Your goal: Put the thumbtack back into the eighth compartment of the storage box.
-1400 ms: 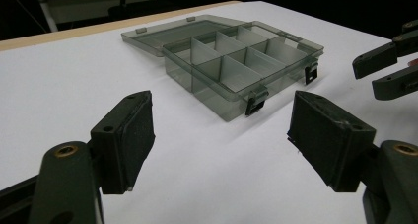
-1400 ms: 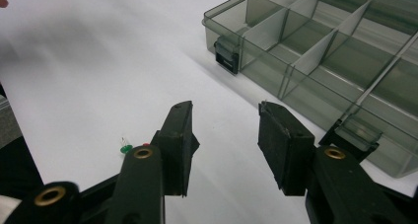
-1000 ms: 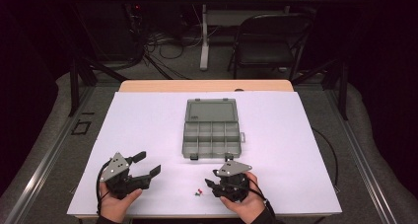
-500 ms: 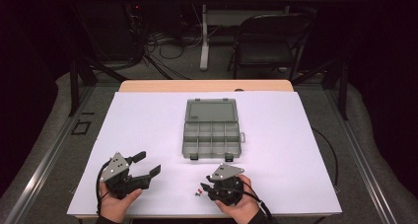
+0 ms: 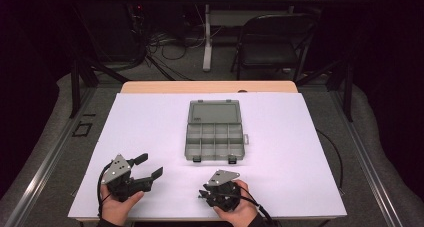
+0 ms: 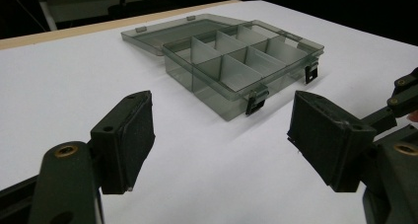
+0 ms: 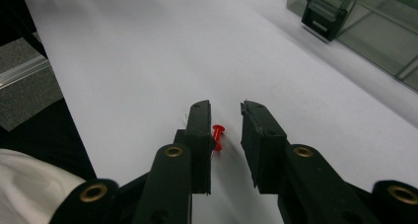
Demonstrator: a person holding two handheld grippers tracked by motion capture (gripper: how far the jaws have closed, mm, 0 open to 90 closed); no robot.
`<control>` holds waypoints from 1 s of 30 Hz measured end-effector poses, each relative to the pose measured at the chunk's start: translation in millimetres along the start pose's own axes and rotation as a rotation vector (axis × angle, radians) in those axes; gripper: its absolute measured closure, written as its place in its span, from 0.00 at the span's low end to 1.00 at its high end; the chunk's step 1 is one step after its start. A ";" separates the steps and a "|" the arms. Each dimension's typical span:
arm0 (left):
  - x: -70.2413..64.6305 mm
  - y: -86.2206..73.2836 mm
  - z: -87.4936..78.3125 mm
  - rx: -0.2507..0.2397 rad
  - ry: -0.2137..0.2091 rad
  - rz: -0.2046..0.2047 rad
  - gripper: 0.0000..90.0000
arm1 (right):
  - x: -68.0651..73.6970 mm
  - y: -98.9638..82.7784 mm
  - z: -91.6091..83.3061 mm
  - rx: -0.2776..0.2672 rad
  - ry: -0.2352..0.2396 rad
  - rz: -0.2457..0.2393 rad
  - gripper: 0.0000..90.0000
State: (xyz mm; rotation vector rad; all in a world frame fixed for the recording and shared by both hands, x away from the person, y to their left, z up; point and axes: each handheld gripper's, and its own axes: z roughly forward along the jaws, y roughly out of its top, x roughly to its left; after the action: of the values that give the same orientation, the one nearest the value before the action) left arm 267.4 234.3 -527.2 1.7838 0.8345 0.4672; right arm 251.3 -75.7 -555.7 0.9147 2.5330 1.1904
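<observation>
Pushpin [image 7: 217,136]: red, small, lying on white table [image 7: 148,61].

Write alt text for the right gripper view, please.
The right tongs hover low over the white table, jaws narrowly apart around a red pushpin that lies against the left jaw, not yet pinched. A grey compartment box sits at upper right.

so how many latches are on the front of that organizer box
2. The left latch and the right latch sit on the front wall of the open organizer box, one near each corner.
</observation>
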 end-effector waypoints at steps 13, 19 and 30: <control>0.0 0.0 0.0 0.000 0.001 0.000 0.28 | -0.5 -2.2 5.5 0.031 0.012 -0.002 0.88; 0.2 0.0 -0.1 0.000 0.000 -0.001 0.28 | -2.5 -3.0 6.2 0.037 0.014 0.006 0.92; 0.1 0.0 0.0 -0.001 0.000 0.000 0.28 | -2.1 -2.7 6.0 0.042 0.011 0.006 0.92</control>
State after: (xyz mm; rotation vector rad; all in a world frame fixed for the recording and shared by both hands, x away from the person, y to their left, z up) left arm 267.5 234.3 -527.2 1.7830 0.8348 0.4676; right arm 254.3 -74.6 -561.8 0.9283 2.5751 1.1508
